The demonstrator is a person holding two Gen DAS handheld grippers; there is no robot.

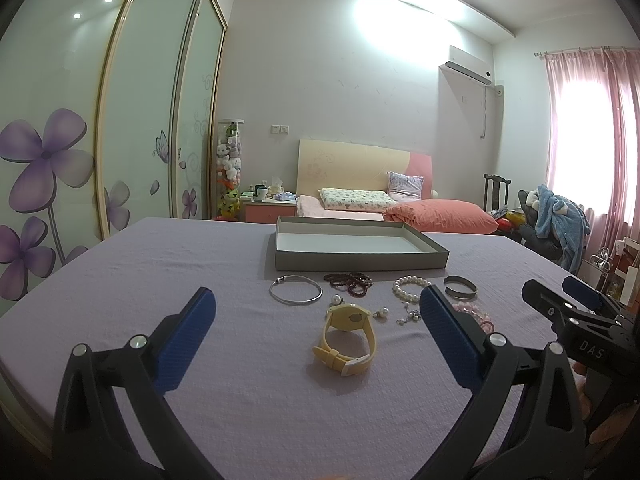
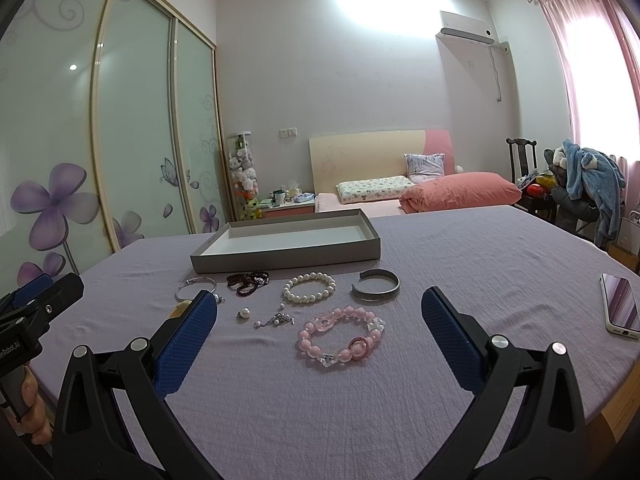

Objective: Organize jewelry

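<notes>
Jewelry lies on a lilac tablecloth in front of an empty grey box [image 1: 360,260] [image 2: 288,258]. In the left wrist view: a yellow watch [image 1: 348,338], a silver bangle [image 1: 295,289], dark red beads [image 1: 349,281], a pearl bracelet [image 1: 410,286], a grey cuff [image 1: 460,285]. In the right wrist view: a pink bead bracelet [image 2: 340,338], the pearl bracelet [image 2: 309,288], the cuff [image 2: 376,291], small pearl earrings [image 2: 243,313]. My left gripper [image 1: 318,312] is open with the watch between its fingers. My right gripper [image 2: 320,312] is open over the pink bracelet.
A phone [image 2: 620,308] lies on the table at the right edge. Behind the table are a bed [image 2: 400,196], a wardrobe with sliding doors [image 2: 120,140], and a chair piled with clothes [image 2: 580,188].
</notes>
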